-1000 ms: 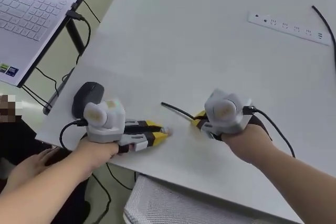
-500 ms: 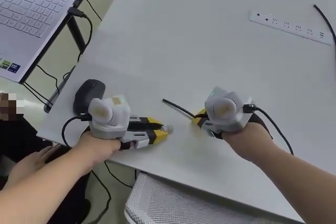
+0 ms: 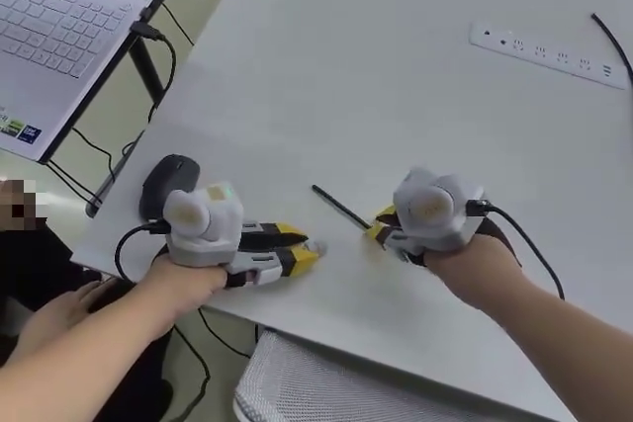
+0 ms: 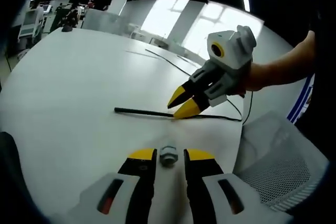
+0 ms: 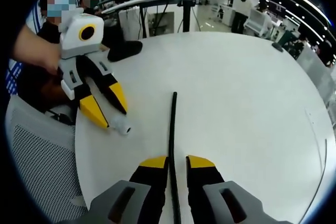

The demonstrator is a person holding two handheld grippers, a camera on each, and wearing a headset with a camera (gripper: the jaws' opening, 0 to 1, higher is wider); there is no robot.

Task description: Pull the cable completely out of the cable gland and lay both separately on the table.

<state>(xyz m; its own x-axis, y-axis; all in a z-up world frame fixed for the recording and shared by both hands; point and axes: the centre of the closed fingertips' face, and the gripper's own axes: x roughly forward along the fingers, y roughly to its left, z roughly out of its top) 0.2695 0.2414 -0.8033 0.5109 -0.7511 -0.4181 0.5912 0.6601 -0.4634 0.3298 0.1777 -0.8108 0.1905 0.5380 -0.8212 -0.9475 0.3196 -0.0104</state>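
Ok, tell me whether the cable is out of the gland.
Out: the cable gland sits in the left gripper, clear of the cable, whose end lies free on the table.

Grips small grey cable gland (image 4: 168, 157) between left gripper (image 4: 169, 153) yellow tips. Beyond, pinches black cable (image 4: 137, 112) with right gripper (image 4: 178, 107), flat on white tabletop (image 4: 68, 82), apart from gland.

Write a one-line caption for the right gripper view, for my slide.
Right claw grips the black cable at the white table; the left claw, apart from it, holds the detached cable gland.
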